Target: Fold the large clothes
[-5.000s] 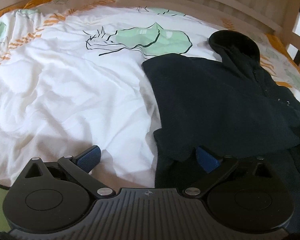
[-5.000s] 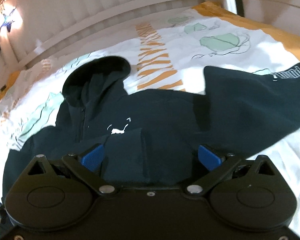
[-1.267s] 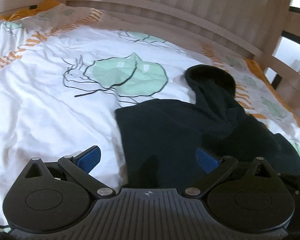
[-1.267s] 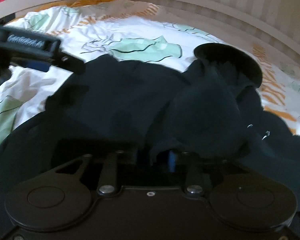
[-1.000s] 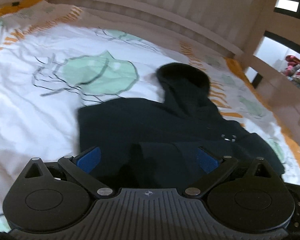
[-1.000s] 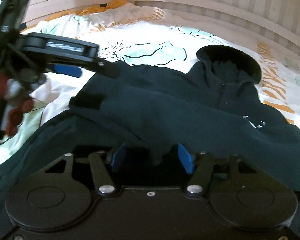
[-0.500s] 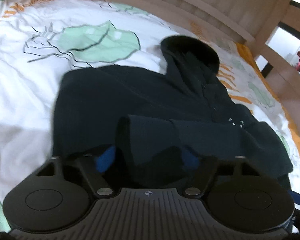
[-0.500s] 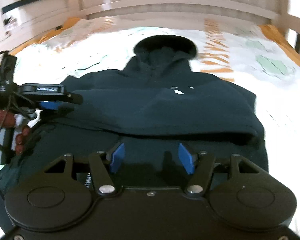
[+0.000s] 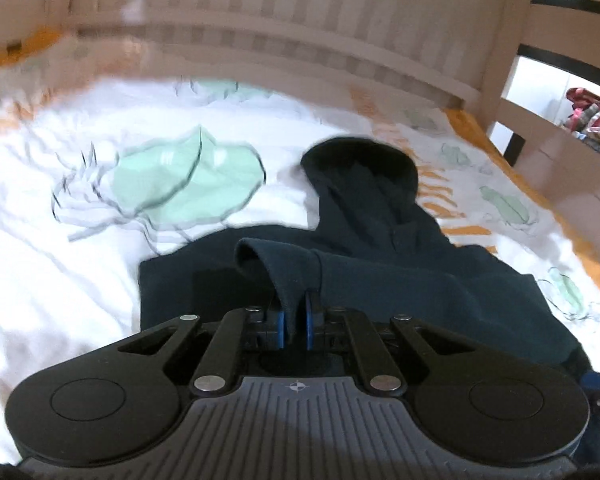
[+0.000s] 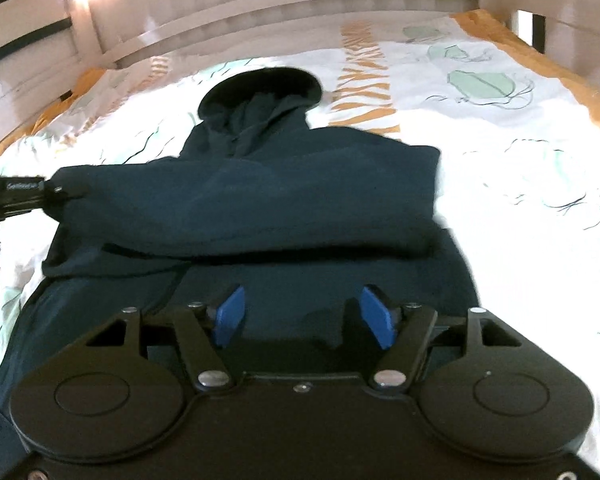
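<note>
A dark navy hoodie [image 10: 260, 200] lies on the bed, hood towards the headboard, a sleeve folded across its chest. In the left wrist view the hoodie [image 9: 380, 280] fills the centre. My left gripper [image 9: 294, 322] is shut on the sleeve cuff [image 9: 276, 268] and holds it just above the body. It also shows in the right wrist view [image 10: 56, 194] at the hoodie's left edge. My right gripper [image 10: 302, 314] is open and empty over the hoodie's lower part.
The white bedsheet [image 9: 80, 240] has green and orange prints and wrinkles. A slatted wooden bed rail [image 10: 300, 4] runs along the far side. A wooden post and opening [image 9: 540, 80] stand at the right.
My left gripper has shut on the sleeve cuff and lifted it. My right gripper has let go, opened wider and pulled back over the lower part.
</note>
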Available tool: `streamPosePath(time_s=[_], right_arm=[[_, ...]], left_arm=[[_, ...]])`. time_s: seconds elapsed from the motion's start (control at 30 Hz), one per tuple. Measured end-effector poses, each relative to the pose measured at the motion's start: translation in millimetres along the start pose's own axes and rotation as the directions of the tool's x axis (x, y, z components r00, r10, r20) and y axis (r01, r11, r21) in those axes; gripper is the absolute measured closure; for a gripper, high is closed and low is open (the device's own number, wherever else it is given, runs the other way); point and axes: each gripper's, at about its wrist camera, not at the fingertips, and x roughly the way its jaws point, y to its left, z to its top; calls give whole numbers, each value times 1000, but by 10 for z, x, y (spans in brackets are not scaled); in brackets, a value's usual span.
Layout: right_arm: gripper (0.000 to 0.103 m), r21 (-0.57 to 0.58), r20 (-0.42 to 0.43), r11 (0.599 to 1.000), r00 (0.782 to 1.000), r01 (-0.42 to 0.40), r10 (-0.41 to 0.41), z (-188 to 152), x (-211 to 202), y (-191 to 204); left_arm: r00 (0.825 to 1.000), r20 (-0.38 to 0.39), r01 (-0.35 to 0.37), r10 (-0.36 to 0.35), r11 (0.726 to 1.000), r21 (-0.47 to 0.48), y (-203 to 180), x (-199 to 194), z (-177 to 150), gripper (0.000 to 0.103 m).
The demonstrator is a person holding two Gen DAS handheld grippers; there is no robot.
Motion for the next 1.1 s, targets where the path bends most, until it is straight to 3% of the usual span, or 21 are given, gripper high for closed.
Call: streamPosePath(time_s=[0.17,0.33,0.4,0.47,0.5,0.57,0.63,0.73,0.87,1.1], right_arm=[[34,39,54,999,998,8,-10,119,36,-102],[30,37,117,999,993,-21,16,277,240,-200],[33,70,86,997,996,23,-29,260,450,-347],[36,122,11,979,986,161,-164,195,645,-535],[36,156,1,972,984,178,-180,142,686,-643],[37,219,46,967,988,133,-146,78,625,-771],[36,187,37,969,985,161,-171,93,583,-745],[36,142,38,973,981,182,-190,88,556,-732],[32,129,39,936,942,326,-334,82,512,-768],[32,131,48,937,942,323,-331,161,443,-697]], left_arm=[[998,-69,-7,6,1000,-15,58,213,-112,94],[998,-69,11,-16,997,-77,187,252,-170,91],[997,-75,13,-19,997,-79,228,243,-182,82],[997,-80,-2,-3,998,-57,264,227,-187,71],[997,-82,-7,3,999,-48,280,218,-193,67],[997,-81,-18,15,999,-29,307,198,-204,60],[997,-71,-25,24,1000,-13,309,179,-208,56],[997,-74,-22,24,999,26,265,196,-242,44],[999,-43,-30,34,997,76,219,212,-367,37],[1000,12,-12,11,1000,25,310,217,-492,32]])
